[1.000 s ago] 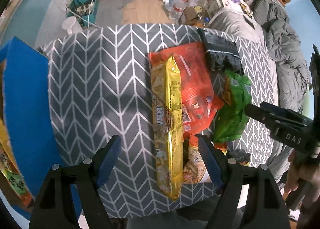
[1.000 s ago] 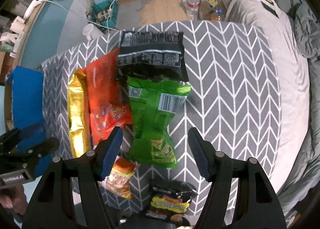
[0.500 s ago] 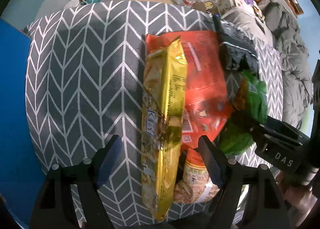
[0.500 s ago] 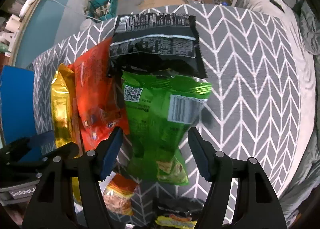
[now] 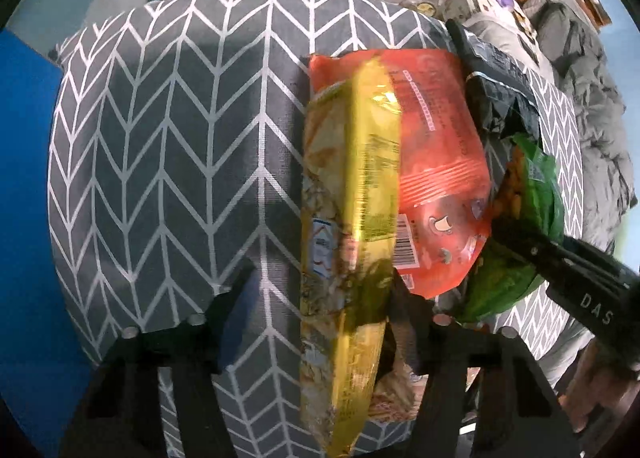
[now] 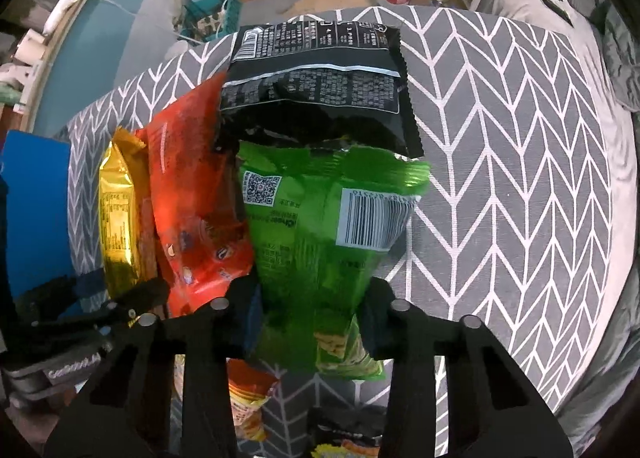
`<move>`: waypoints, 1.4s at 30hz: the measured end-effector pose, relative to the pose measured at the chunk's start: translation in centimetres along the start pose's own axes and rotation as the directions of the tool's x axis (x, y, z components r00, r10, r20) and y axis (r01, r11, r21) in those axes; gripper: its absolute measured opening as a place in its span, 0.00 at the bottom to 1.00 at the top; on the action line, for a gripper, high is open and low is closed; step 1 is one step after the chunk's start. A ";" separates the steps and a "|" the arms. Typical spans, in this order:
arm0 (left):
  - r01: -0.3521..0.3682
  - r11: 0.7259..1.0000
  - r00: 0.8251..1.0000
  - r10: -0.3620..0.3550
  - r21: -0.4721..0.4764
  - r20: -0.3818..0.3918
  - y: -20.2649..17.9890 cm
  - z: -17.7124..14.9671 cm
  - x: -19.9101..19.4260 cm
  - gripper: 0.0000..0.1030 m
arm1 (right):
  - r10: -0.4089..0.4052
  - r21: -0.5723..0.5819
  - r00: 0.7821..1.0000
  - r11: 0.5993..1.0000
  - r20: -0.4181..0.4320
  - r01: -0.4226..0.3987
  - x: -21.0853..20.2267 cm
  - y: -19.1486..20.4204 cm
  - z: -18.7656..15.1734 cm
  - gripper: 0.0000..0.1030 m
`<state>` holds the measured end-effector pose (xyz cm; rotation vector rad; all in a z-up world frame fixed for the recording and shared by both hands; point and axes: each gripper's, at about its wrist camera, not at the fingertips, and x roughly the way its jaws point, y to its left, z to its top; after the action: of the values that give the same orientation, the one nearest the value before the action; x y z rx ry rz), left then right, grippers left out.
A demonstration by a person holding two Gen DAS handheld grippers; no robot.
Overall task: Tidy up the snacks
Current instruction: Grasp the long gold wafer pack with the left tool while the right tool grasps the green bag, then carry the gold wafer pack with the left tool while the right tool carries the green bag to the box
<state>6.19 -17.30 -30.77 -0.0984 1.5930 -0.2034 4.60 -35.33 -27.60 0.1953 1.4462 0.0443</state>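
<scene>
Left claw point(image 5: 316, 298) closing around long gold foil snack packet point(image 5: 352, 218); right claw point(image 6: 312, 298) closing, clamped on crinkled green snack bag point(image 6: 320, 226).

Both black two-finger claws point steeply down. The left claw point(image 5: 320, 298) is closing, its jaws either side of a long gold foil snack packet point(image 5: 352, 218). The right claw point(image 6: 310, 306) is closing, its jaws flanking a green crinkled snack bag point(image 6: 320, 226).

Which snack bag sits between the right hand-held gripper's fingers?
The green bag, barcode side up, overlapped by the black bag; the right hand-held gripper is closing on it.
</scene>
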 end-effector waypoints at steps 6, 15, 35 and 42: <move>0.014 0.999 1.000 -0.015 0.050 0.014 0.4 0.1 -1.0 0.27 | -0.041 -0.057 0.999 0.998 0.016 0.042 -1.1 1.0 -0.5 0.28; -0.018 0.994 0.998 0.012 0.107 0.057 1.6 -1.1 -3.7 0.27 | -0.064 -0.106 0.996 0.992 0.059 0.070 -3.0 1.1 -0.5 0.27; -0.023 0.995 0.989 0.008 0.102 0.147 5.2 -2.7 -11.0 0.27 | -0.018 -0.208 0.988 0.977 0.153 0.050 -8.1 5.9 -0.8 0.27; -0.013 0.996 0.984 -0.003 0.090 0.179 6.3 -3.2 -13.8 0.27 | 0.025 -0.256 0.984 0.966 0.177 0.022 -10.0 9.0 -0.6 0.27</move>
<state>3.88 -8.31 -18.35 -0.0406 1.4022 -0.2556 3.54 -27.86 -16.47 -0.0131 1.2465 0.2104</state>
